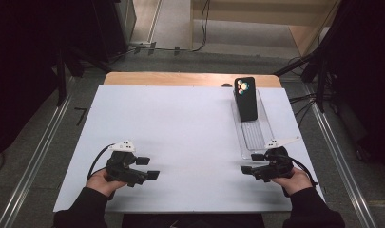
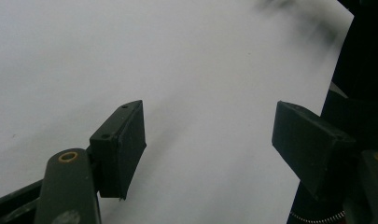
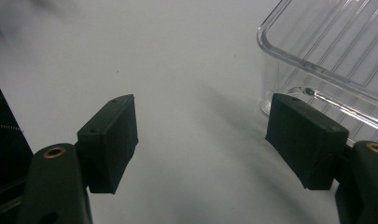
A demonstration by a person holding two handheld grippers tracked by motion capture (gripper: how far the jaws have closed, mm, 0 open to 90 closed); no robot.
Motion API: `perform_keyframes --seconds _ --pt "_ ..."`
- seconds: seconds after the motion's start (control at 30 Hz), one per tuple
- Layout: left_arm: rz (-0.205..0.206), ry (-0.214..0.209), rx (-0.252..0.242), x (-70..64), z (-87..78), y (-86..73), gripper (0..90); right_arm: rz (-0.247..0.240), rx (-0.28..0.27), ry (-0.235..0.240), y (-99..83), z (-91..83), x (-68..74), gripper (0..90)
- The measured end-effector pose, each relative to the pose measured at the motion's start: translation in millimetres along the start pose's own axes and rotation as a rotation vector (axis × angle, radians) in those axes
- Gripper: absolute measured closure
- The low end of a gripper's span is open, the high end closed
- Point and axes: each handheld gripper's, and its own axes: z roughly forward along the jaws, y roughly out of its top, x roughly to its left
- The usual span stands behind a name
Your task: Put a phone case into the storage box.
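- Landmark: clear plastic tray (image 1: 253,135), long and narrow, sat on the white table (image 1: 180,137) toward its right edge, running front to back.
- Black phone (image 1: 245,98) lay back-up in the far end of the tray, coloured camera rings showing; near half of the tray was bare.
- Right gripper (image 1: 253,163) hovered just at the tray's near end, held in the person's right hand (image 1: 297,180); jaws spread wide, nothing between them.
- Right gripper view: tray corner (image 3: 317,51) sat just beyond the right-hand jaw, close, contact hard to tell; ribbed tray floor visible through the wall.
- Left gripper (image 1: 147,167) was well to the left of the tray, low over bare table, in the left hand (image 1: 102,181); jaws also spread wide and empty.
- Left gripper view: just plain white surface (image 2: 177,70) between the jaws.
- Step, as judged: start pose, approach not begun in earnest; nothing grasped, phone untouched.
- Next move, as judged: right gripper likely had to travel forward along the tray to the far end, come down over the phone and close across its narrow sides.
- Left gripper could come over to steady the tray's near end, since a light clear tray might slide.
- Risk: jaw clipping the tray wall on the way in.
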Motion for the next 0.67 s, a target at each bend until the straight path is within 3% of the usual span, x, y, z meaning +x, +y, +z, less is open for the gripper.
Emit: perform_keyframes --seconds 0.67 --pt "0.003 -0.003 0.011 0.4 0.2 0.1 25.9 -0.004 0.012 -0.003 -0.4 0.9 0.5 23.0"
